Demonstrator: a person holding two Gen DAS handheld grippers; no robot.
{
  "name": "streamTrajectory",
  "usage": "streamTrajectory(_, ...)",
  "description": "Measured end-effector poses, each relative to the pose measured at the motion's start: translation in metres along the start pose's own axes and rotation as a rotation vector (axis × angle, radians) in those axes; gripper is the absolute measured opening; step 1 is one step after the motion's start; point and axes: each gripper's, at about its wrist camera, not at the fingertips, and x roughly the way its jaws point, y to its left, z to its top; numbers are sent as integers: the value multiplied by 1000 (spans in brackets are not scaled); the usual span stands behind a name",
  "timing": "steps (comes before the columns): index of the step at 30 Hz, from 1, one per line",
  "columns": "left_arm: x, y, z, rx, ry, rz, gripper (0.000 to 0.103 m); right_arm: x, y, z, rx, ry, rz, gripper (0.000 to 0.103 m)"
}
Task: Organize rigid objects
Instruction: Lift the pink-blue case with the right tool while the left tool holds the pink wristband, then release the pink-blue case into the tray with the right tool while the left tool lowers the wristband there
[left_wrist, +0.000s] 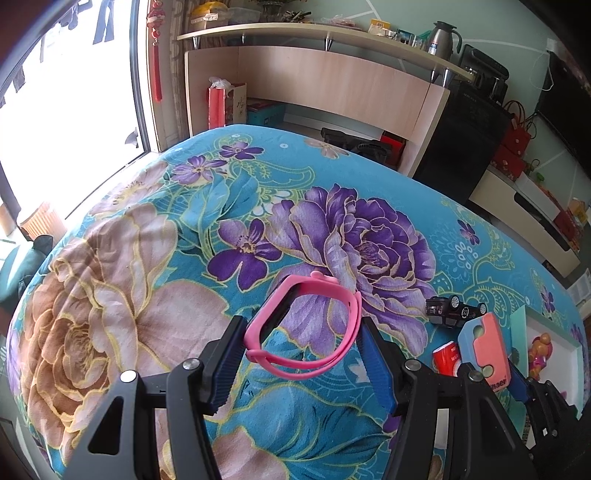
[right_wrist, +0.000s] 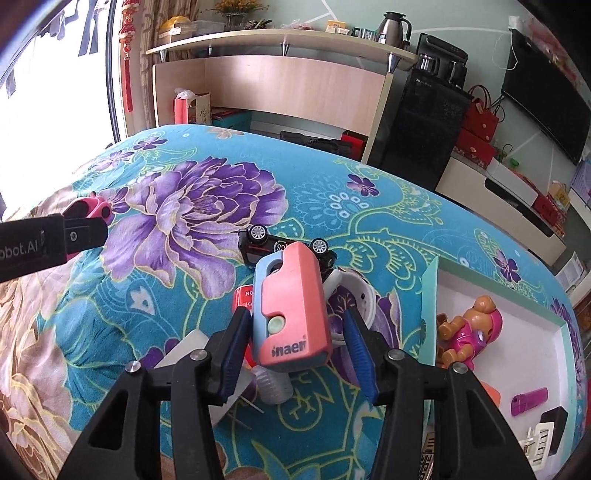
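Note:
A pink wristband (left_wrist: 303, 325) hangs as a loop between the blue pads of my left gripper (left_wrist: 303, 332), which is shut on it above the flowered bedspread. In the right wrist view a pink and light-blue case (right_wrist: 295, 310) stands tilted between the fingers of my right gripper (right_wrist: 295, 314). It leans by the left pad, and a gap shows at the right pad, so the jaws are open. The case (left_wrist: 487, 350) is also seen low on the right in the left wrist view. The left gripper (right_wrist: 92, 221) with the wristband (right_wrist: 92, 207) appears at the left edge.
A black toy car (right_wrist: 258, 242) lies on its side just behind the case, with a red can (right_wrist: 243, 295), a white round piece (right_wrist: 360, 291) and a clear bottle (right_wrist: 275, 387) close by. A white tray (right_wrist: 428, 295) on the right holds a dog figure (right_wrist: 469, 332) and a magenta tube (right_wrist: 528, 400).

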Motion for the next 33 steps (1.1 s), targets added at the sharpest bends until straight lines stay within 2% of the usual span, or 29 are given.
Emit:
streamTrajectory(9,-2,-2,1,9,-8,-3,64,-9,-13,1,100,-15,112,35)
streamTrajectory(14,-6,-5,1,20,-17,0,64,-16,-19,1,139,-23,162,35)
streamTrajectory(18,-11,-9,3,30,-33,-2,64,-27,-27,4,175,-64,175,35)
streamTrajectory(27,-26,-43,1,111,-66,-44,64,-56,-68,1,267,-137,135,35)
streamTrajectory(33,-36,-94,-9,222,-80,-121,64,-69,-122,-13,366,-151,36,35)
